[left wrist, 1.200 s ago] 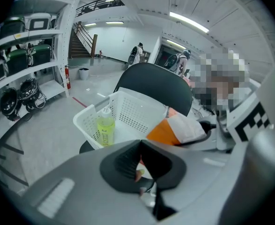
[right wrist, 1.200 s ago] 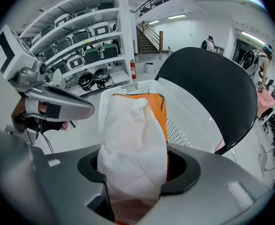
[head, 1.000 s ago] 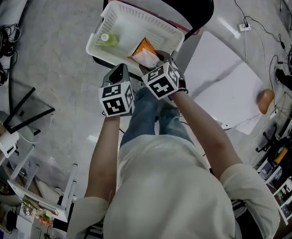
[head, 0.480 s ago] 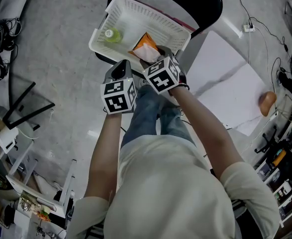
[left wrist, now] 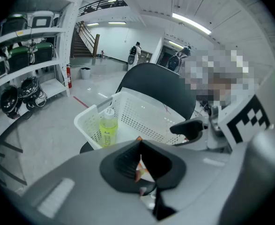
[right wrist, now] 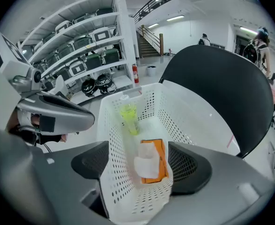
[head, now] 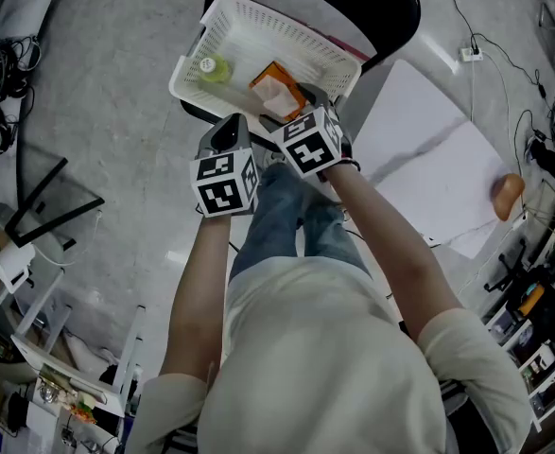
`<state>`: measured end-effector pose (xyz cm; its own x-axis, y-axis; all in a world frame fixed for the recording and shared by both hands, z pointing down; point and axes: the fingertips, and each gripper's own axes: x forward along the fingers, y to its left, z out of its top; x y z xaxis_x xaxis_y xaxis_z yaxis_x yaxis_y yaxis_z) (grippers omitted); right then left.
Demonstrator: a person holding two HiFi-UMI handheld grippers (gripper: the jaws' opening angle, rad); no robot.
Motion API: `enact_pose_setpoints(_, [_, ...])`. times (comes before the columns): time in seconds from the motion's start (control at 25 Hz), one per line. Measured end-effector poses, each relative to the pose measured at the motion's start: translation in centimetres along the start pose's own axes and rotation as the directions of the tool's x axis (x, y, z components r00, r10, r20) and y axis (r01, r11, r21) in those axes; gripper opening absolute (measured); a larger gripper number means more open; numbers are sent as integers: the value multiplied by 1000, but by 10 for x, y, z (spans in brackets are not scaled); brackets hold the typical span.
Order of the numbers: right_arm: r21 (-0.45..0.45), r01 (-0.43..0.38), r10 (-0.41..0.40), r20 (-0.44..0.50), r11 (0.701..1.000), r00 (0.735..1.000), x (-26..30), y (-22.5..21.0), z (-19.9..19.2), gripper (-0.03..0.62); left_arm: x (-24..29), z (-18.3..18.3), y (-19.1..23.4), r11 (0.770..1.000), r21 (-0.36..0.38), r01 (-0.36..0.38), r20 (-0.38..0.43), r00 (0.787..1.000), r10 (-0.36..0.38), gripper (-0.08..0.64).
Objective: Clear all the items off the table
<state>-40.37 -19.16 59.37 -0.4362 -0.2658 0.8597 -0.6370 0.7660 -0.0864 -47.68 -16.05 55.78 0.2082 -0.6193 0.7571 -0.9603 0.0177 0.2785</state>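
A white perforated basket stands on a black chair. In it lie a yellow-green bottle and an orange packet with a white sheet on top. My right gripper hangs over the basket's near end. Its jaws have just been opening and now stand wide, with the packet lying loose on the basket floor below them. The bottle lies farther in. My left gripper waits just left of it, outside the basket wall, its jaws together and empty.
The black chair back rises behind the basket. A white tabletop lies to the right with a brown object at its far edge. Shelves with helmets stand at the left. The person's legs are under both grippers.
The right jaws have spread wide and let go of the orange packet, which now lies flatter in the basket. The left gripper has kept still.
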Motion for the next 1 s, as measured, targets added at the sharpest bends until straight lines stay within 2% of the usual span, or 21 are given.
enact_pose_setpoints(0.28, [2, 2, -2, 11, 1000, 1000, -7, 2, 2, 385, -4, 2, -7, 1000, 7, 7, 5, 1000, -7, 8])
enact_pose_setpoints(0.4, [3, 4, -4, 16, 1000, 1000, -9, 3, 3, 354, -5, 2, -7, 1000, 5, 8, 8, 1000, -8, 9])
enact_pose_setpoints(0.48, [10, 15, -15, 20, 1000, 1000, -12, 3, 3, 282, -7, 2, -7, 1000, 6, 8, 9, 1000, -8, 8])
enact_pose_setpoints(0.56, [21, 38, -39, 26, 999, 999, -17, -1, 4, 176, -9, 4, -9, 1000, 8, 9, 13, 1000, -10, 8])
enact_pose_setpoints(0.64, [37, 55, -56, 27, 998, 998, -22, -5, 4, -5, -10, 5, -12, 1000, 11, 11, 17, 1000, -11, 8])
enact_pose_setpoints(1.0, [59, 67, -69, 32, 996, 997, -32, -3, 2, -5, -17, 9, -20, 999, 29, 24, 31, 999, -25, 9])
